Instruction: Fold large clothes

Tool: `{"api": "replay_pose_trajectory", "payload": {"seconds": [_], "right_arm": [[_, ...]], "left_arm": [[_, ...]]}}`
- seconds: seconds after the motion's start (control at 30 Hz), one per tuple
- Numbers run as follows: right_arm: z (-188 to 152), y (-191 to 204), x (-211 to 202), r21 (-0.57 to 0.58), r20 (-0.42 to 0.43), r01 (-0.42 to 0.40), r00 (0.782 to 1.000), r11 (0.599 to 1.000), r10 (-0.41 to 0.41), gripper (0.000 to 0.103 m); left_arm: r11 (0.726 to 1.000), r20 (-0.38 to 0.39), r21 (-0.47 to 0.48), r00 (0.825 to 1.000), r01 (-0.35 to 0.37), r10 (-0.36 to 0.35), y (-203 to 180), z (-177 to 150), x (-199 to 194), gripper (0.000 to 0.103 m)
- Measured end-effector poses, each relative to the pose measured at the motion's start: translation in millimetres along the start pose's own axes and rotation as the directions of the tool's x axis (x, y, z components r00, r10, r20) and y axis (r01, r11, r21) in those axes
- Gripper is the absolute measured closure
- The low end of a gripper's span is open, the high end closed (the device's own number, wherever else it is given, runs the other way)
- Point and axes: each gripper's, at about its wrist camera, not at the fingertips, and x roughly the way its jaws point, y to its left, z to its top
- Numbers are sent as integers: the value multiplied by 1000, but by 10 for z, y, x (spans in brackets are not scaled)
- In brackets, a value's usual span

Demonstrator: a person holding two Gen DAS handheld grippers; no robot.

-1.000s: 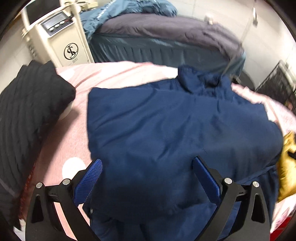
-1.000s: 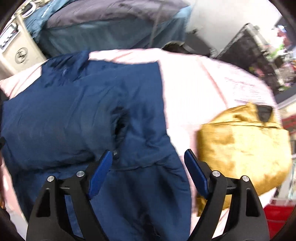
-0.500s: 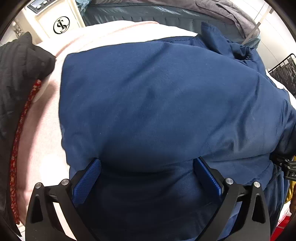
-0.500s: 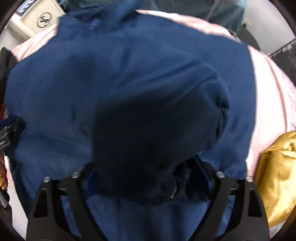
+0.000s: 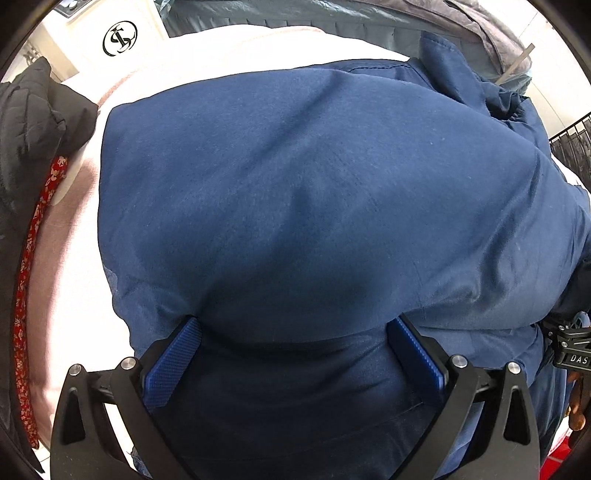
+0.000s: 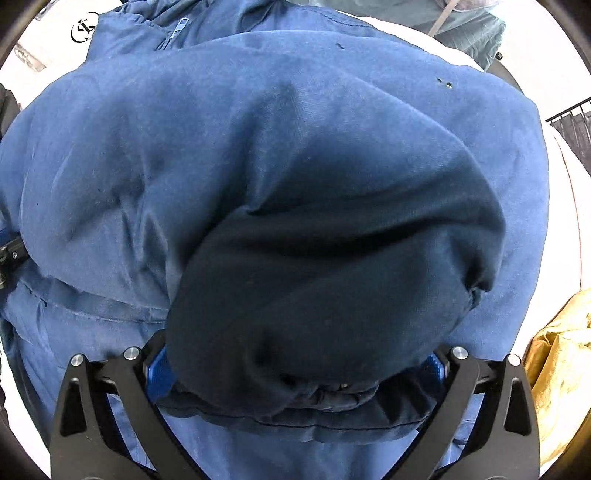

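Jacket: we see a navy blue jacket (image 5: 314, 192) spread over a pink sheet (image 5: 74, 258), its collar and zipper at the far end.
Left gripper (image 5: 295, 354): we point it straight down; a bulge of jacket cloth fills the gap between the blue pads (image 5: 173, 358), the jaws standing wide, and we cannot tell whether they press it.
Right gripper (image 6: 299, 369): the jaws are opening; a dark fold of the jacket's sleeve or hem bulges between them.
Surface: the pink sheet covers a bed-like surface.
Room: a black quilted garment (image 5: 33, 122) lies at the left, a gold garment (image 6: 557, 376) at the right, a cream machine with a round logo (image 5: 120, 35) beyond.
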Motion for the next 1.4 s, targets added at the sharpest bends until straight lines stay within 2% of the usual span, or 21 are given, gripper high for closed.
{"api": "replay_pose_trajectory", "payload": {"seconds": [0.17, 0.23, 0.37, 0.47, 0.53, 0.7, 0.77, 1.03, 1.23, 1.33, 1.4], "right_arm": [[-156, -55, -70, 0, 30, 0, 1000, 1000, 0, 5], [-259, -80, -253, 22, 92, 21, 995, 1000, -23, 5], [-628, -104, -589, 19, 197, 9, 980, 1000, -12, 5], [-973, -221, -699, 49, 190, -17, 982, 999, 8, 5], [-1218, -327, -736, 73, 185, -30, 983, 997, 16, 5], [-1844, -504, -747, 127, 130, -53, 991, 990, 37, 5], [-2018, -549, -723, 156, 96, -80, 993, 985, 65, 5], [-2881, -834, -753, 172, 65, -74, 996, 982, 64, 5], [-3259, -968, -760, 193, 56, -76, 996, 978, 66, 5], [-3444, -1162, -861, 194, 80, -66, 995, 979, 51, 5], [-3523, -1434, -919, 213, 88, -57, 995, 975, 39, 5]], "left_arm": [[1000, 4, -2, 1000, 4, -4, 40, -10, -60, 5], [1000, 16, -7, 1000, -7, 7, 56, -49, -187, 5], [997, 124, 10, 989, -78, 76, 99, -313, -548, 6], [994, 173, -10, 979, -109, 109, 239, -607, -754, 6], [995, 193, -58, 977, -86, 95, 420, -835, -893, 6], [985, 152, -157, 984, -68, 92, 758, -1357, -994, 6], [980, 124, -188, 989, -61, 85, 910, -1614, -987, 6], [979, 58, -206, 998, 12, 0, 1069, -2296, -955, 6], [974, 28, -223, 999, 46, -41, 1184, -2662, -931, 6], [965, 44, -235, 994, 112, -104, 1213, -2802, -958, 6], [959, 48, -235, 988, 155, -148, 1187, -2836, -943, 6]]}}
